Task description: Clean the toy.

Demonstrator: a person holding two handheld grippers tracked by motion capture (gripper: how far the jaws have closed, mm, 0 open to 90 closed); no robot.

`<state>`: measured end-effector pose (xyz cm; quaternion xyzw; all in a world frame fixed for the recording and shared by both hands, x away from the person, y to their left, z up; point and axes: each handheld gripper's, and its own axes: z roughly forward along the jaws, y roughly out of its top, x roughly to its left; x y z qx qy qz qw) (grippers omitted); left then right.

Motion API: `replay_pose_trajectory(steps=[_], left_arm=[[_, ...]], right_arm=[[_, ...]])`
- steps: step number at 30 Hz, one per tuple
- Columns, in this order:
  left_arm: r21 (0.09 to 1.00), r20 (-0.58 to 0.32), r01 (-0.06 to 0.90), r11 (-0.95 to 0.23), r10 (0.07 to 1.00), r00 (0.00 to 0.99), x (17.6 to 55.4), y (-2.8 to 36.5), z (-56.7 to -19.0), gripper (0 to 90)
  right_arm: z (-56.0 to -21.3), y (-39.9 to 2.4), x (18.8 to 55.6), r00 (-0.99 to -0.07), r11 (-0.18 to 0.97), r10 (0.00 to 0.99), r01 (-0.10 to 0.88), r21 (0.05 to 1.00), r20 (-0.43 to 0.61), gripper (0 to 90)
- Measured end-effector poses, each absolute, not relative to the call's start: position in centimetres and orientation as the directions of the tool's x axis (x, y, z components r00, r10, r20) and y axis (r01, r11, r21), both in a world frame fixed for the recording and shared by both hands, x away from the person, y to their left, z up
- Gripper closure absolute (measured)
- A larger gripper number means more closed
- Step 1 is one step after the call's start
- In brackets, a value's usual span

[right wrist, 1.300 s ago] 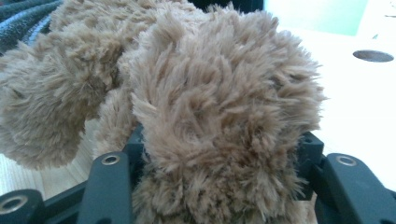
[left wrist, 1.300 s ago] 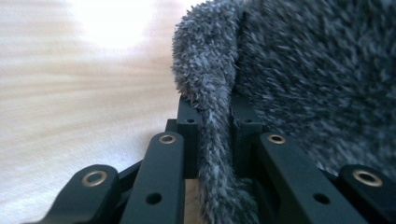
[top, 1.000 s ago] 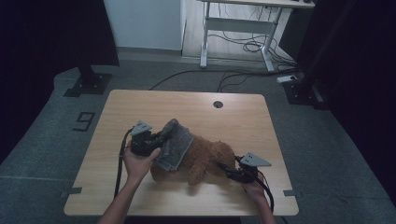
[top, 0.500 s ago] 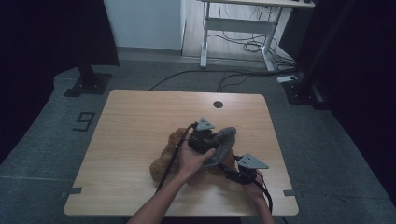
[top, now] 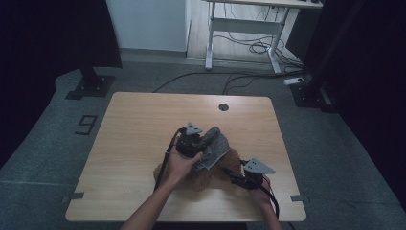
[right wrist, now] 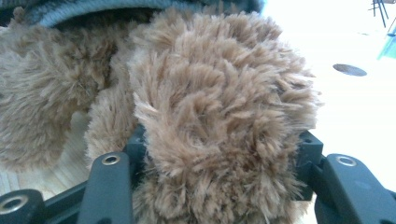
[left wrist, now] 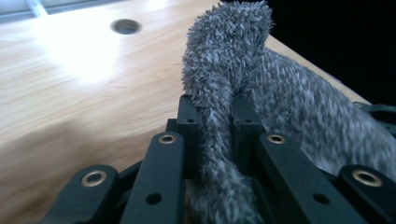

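Observation:
A brown plush toy (top: 201, 175) lies near the front of the wooden table (top: 143, 124). Over its right part hangs a grey fuzzy cloth (top: 214, 151). My left gripper (top: 200, 146) is shut on a fold of that grey cloth (left wrist: 219, 107), which stands up between its black jaws. My right gripper (top: 233, 176) sits at the toy's right end, shut on a thick brown limb of the toy (right wrist: 219, 126) that bulges between its jaws. Grey cloth (right wrist: 140, 11) shows along the top of the right gripper view.
A round cable hole (top: 223, 107) sits near the table's far edge. Bare tabletop lies to the left and at the back. Beyond the table stand a desk frame (top: 244, 28) with cables on the floor and a dark stand base (top: 91, 86).
My left hand has carried the grey cloth from the toy's left side across to its right, uncovering the toy's left part. The right gripper has stayed put on the toy.

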<state>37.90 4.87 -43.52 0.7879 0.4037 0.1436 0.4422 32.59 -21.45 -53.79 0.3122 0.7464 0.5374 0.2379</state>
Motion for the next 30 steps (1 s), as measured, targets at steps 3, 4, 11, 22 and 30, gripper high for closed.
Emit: replay_pose_trajectory(steps=[3,4,11,22,30], left_arm=[[0.813,-0.152,0.525,-0.252,0.779,0.608,37.8,7.4,-43.6,77.1],[0.811,-0.167,0.534,-0.238,0.781,0.601,37.8,8.2,-43.7,77.1],[0.822,-0.162,0.525,-0.220,0.793,0.587,37.0,10.7,-44.0,77.2],[0.819,-0.146,0.532,-0.212,0.821,0.552,36.4,13.6,-44.4,77.3],[0.766,-0.221,0.622,-0.163,0.842,0.493,36.9,17.2,-46.7,77.9]], right_arm=[[-53.8,-21.5,32.6,-0.691,0.223,0.722,0.213,0.951,-0.014,42.8],[-53.8,-21.5,32.6,-0.691,0.223,0.722,0.211,0.952,-0.016,42.9],[-53.8,-21.3,32.5,-0.690,0.223,0.724,0.210,0.952,-0.018,42.8],[-53.8,-21.4,32.7,-0.688,0.209,0.726,0.225,0.952,0.003,42.8],[-54.0,-21.7,32.8,-0.683,0.192,0.730,0.239,0.952,0.024,42.8]])
